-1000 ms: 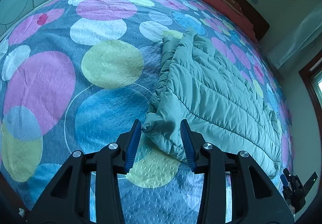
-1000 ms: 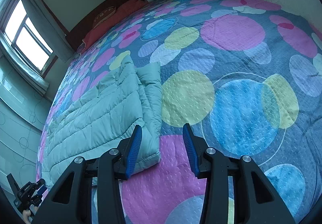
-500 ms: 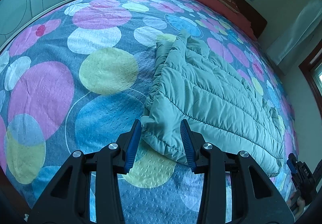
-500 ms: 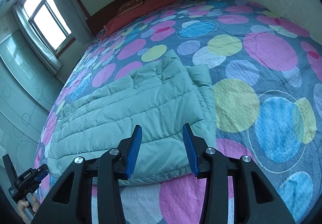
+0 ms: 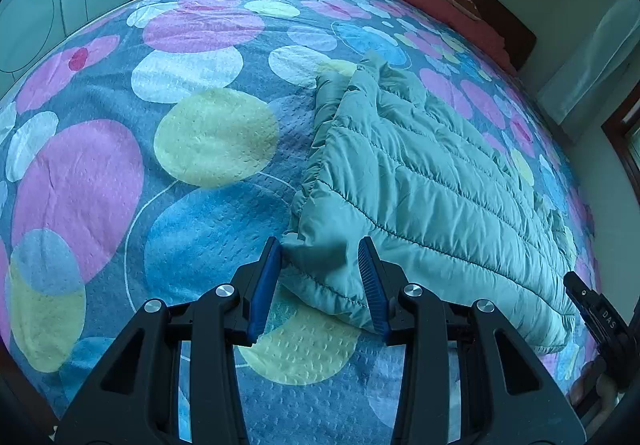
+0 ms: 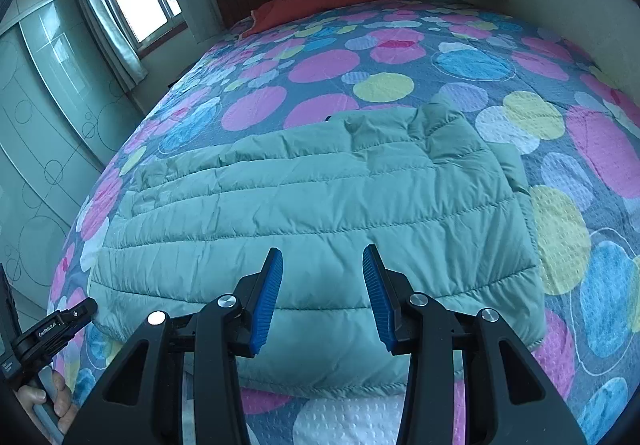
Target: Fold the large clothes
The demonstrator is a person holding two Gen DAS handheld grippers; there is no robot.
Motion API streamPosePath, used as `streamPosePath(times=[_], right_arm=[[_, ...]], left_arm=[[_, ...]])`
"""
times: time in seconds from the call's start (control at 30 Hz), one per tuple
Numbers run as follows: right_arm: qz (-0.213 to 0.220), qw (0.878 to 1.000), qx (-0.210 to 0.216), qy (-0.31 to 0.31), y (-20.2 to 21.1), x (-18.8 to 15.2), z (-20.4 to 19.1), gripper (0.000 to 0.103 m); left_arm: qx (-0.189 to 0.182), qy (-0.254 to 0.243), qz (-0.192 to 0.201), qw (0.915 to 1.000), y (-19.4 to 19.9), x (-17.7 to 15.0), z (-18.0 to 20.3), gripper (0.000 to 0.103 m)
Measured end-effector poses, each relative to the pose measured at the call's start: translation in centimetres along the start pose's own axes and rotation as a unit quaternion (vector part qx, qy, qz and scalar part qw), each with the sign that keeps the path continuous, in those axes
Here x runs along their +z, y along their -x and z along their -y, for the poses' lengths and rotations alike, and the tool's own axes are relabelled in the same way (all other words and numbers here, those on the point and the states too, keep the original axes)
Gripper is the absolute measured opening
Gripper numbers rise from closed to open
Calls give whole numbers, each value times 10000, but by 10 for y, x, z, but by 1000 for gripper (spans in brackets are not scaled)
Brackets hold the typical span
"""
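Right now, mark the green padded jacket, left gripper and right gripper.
green padded jacket (image 6: 320, 205), right wrist view, quilted middle.
left gripper (image 5: 320, 281), left wrist view, between fingertips.
right gripper (image 6: 322, 289), right wrist view, between fingertips.

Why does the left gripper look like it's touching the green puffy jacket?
Cannot tell. In the left wrist view the jacket corner sits between the left gripper fingers, but neither contact nor gap shows plainly.

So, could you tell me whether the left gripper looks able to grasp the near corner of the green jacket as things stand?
Probably yes: the left gripper is open with the green jacket's corner already between its fingers, and nothing on the bedspread blocks it.
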State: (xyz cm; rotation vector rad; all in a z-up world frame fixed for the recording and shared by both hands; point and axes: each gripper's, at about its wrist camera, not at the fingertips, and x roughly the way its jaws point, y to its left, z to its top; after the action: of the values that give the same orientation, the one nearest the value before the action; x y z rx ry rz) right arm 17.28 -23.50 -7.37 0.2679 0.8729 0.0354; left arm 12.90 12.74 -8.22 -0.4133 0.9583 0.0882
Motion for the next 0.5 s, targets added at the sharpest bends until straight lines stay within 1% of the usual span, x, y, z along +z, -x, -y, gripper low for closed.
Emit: streamPosePath(times=[0.27, 0.5], right_arm=[[-65, 9979, -351, 537, -29, 15, -32, 42], [-101, 9929, -587, 1034, -52, 24, -61, 42]], left_arm=[[75, 4, -18, 10000, -6, -1, -3, 40], [112, 45, -73, 9999, -14, -2, -8, 40]])
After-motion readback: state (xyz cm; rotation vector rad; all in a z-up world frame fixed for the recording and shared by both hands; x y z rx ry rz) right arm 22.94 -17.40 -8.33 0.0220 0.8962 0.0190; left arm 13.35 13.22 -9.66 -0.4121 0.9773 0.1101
